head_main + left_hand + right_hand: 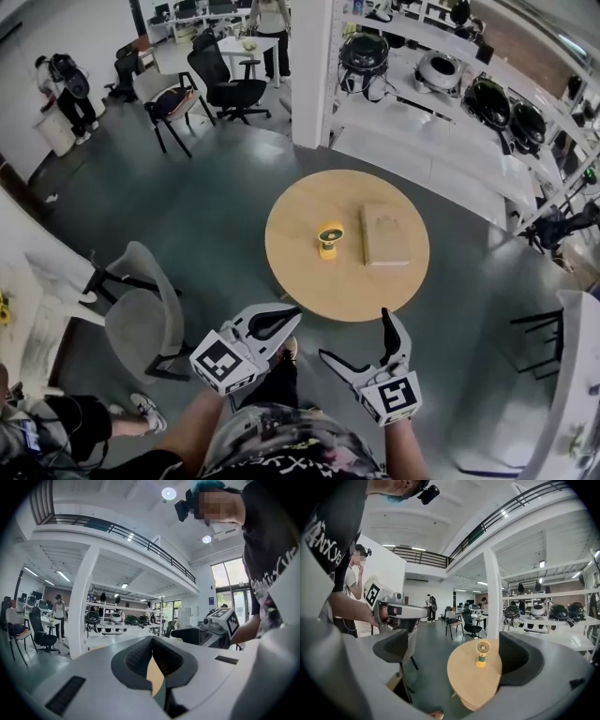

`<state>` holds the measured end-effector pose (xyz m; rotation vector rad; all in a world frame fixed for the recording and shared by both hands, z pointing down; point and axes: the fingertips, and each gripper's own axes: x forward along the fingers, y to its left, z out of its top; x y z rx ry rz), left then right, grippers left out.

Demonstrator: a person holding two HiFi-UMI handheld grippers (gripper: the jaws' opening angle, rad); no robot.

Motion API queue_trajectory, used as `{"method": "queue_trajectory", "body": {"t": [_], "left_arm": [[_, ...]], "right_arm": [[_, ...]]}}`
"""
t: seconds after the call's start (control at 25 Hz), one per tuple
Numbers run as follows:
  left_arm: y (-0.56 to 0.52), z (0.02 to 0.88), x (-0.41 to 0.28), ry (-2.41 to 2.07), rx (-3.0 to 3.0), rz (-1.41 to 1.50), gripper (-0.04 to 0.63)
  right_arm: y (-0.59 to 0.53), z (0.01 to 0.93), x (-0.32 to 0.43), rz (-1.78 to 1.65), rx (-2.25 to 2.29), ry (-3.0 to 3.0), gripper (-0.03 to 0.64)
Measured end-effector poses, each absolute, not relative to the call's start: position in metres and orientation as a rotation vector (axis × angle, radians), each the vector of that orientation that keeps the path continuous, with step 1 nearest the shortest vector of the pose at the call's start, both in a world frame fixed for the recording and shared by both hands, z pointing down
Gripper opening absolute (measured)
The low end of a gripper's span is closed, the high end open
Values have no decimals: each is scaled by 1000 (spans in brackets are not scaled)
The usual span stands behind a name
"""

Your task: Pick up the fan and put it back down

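Observation:
A small yellow fan (pixel 329 240) stands upright near the middle of the round wooden table (pixel 309 281). Both grippers hover short of the table's near edge, well apart from the fan. My left gripper (pixel 277 322) is shut with nothing in it; in the left gripper view its pads (pixel 140 656) meet at the tips and only a sliver of table shows behind. My right gripper (pixel 360 341) stands wide open and empty. In the right gripper view the fan (pixel 482 653) and the table (pixel 471 679) appear far off between the open gripper (pixel 454 654) jaws.
A flat tan box (pixel 385 234) lies on the table right of the fan. A grey chair (pixel 141 314) stands at the left, a black office chair (pixel 228 86) further back. A white pillar (pixel 310 70) and shelves (pixel 450 80) with round appliances line the back right.

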<state>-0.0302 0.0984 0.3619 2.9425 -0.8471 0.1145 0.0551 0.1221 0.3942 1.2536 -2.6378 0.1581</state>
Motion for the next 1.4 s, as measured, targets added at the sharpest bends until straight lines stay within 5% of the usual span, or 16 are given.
{"method": "queue_trajectory", "body": {"t": [1.4], "left_arm": [[-87,382,-55,-638,2929,115,18]], "right_arm": [[-59,402,22,194,1350,-2513,586]]}}
